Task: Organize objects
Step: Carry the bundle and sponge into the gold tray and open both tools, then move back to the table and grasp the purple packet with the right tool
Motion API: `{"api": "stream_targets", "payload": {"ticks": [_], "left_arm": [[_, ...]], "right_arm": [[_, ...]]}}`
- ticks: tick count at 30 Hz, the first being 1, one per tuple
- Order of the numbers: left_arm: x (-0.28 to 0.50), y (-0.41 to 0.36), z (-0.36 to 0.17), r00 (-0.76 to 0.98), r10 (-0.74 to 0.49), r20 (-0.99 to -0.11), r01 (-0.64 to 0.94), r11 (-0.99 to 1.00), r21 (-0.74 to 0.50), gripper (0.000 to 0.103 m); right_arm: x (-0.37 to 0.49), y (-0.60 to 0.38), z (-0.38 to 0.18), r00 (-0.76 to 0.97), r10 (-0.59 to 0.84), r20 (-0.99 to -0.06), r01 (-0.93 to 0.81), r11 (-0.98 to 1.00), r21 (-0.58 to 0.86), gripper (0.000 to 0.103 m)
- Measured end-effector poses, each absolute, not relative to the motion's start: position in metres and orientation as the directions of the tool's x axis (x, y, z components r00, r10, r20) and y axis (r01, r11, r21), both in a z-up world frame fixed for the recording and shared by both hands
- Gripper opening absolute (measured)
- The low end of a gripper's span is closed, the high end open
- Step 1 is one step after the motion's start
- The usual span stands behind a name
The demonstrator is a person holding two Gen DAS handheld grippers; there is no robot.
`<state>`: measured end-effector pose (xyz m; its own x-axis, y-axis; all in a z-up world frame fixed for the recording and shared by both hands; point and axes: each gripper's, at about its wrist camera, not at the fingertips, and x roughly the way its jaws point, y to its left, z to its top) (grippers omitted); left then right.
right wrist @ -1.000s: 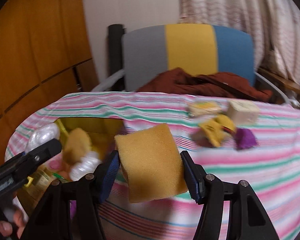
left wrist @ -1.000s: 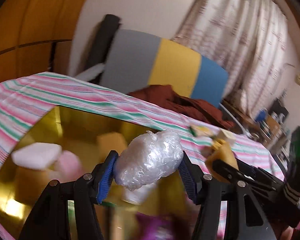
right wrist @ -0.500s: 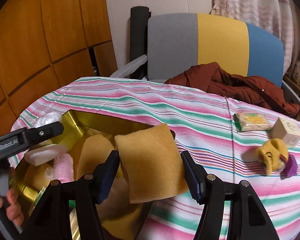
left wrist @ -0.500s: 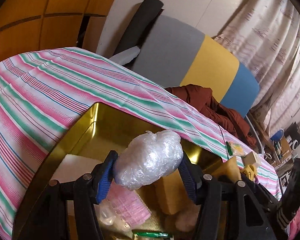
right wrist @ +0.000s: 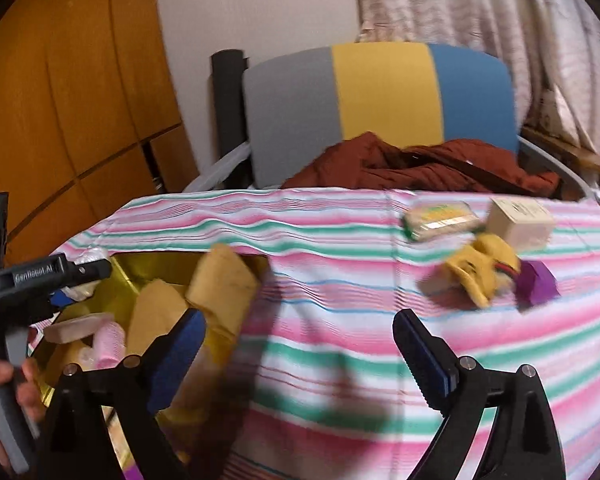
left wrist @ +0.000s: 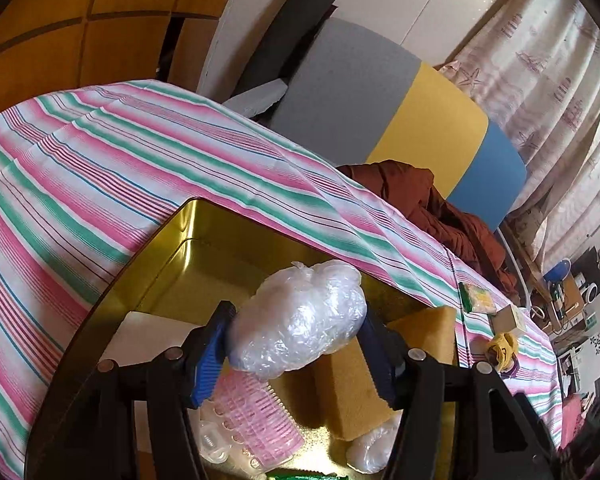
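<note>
Left wrist view: my left gripper [left wrist: 296, 356], jaws easing apart, cradles the plastic wad [left wrist: 298, 320] over the gold tin [left wrist: 156, 248], already part-filled; my right gripper [right wrist: 300, 356] is opening, empty; four items remain far right.

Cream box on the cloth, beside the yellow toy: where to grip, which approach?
Grip the cream box across its two flat side faces, coming from above and in front. It sits upright with its top free. The yellow toy crowds its near-left corner, so keep the right tool, whose jaws are opening with nothing between them, toward the right.
</note>
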<state>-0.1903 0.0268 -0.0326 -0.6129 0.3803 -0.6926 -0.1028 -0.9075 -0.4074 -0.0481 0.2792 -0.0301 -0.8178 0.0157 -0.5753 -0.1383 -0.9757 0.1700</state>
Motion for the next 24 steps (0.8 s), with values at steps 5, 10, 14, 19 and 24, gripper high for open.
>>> {"api": "stream_targets", "payload": {"ticks": [5,10,14,19,24], "left_arm": [[-0.187,0.028,-0.029,-0.61,0.376,-0.698,-0.082,-0.906,-0.416,0.073],[-0.17,0.034,-0.023,-0.62,0.372,-0.691,-0.103,-0.912,-0.398,0.073],[-0.149,0.048,-0.022,-0.62,0.385,-0.683,-0.155,-0.914,-0.375,0.073],[-0.121,0.072,-0.022,-0.61,0.404,-0.682,-0.23,-0.914,-0.335,0.073],[-0.088,0.101,-0.019,-0.589,0.446,-0.674,-0.332,-0.894,-0.301,0.073]], "right_arm": [[-0.028,0.306,-0.041,-0.803,0.015,-0.596,-0.203,-0.947,0.25,0.095],[-0.013,0.322,-0.052,-0.787,0.039,-0.615,-0.249,-0.933,0.26,0.095],[-0.004,0.331,-0.059,-0.779,0.053,-0.624,-0.281,-0.92,0.273,0.095],[0.006,0.335,-0.063,-0.774,0.059,-0.631,-0.292,-0.917,0.273,0.095],[0.012,0.336,-0.063,-0.766,0.084,-0.638,-0.302,-0.923,0.241,0.095]]}}
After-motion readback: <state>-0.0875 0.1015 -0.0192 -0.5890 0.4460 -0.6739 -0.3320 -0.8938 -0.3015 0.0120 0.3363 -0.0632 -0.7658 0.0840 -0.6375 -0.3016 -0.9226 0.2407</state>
